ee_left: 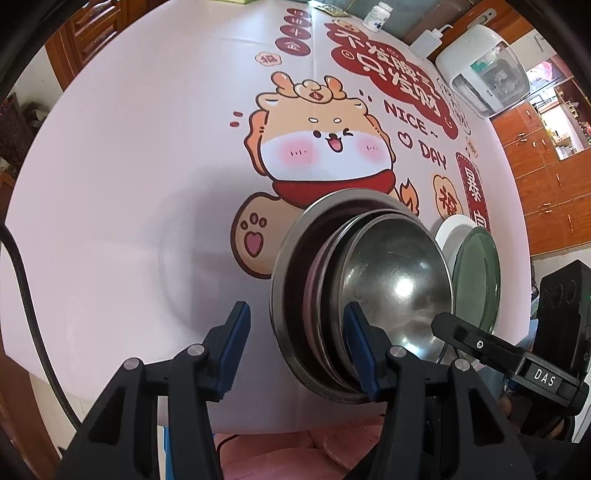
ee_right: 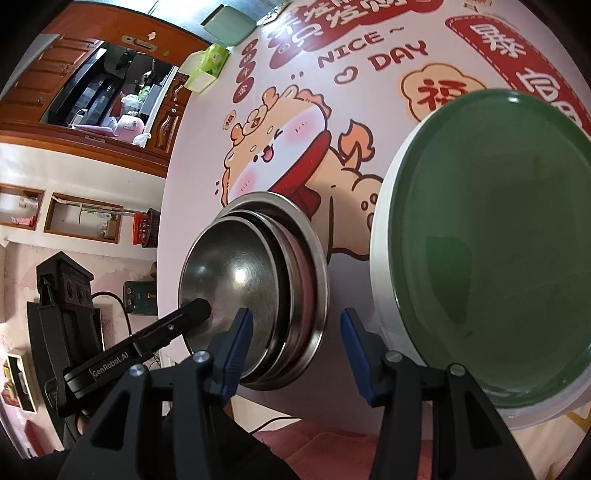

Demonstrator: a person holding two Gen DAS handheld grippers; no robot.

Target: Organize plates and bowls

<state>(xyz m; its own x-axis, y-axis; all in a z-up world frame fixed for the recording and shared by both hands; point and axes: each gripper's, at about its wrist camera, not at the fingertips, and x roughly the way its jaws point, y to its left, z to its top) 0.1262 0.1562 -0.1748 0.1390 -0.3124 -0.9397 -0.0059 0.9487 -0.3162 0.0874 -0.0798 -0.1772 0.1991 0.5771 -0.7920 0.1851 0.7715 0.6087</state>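
A stack of nested steel bowls sits on the printed tablecloth near the table's front edge. Beside it, a green plate lies on a white plate. My left gripper is open and straddles the stack's near rim, one blue pad over the inner bowl, the other outside. My right gripper is open too and straddles the rim on the plates' side. Neither pair of pads presses on the steel. In the right wrist view, one finger of the left gripper reaches into the bowl.
At the table's far side stand a white pill bottle, a squeeze bottle and a white appliance. A green tissue box sits at the far edge. A black cable hangs at the left. Wooden cabinets surround the table.
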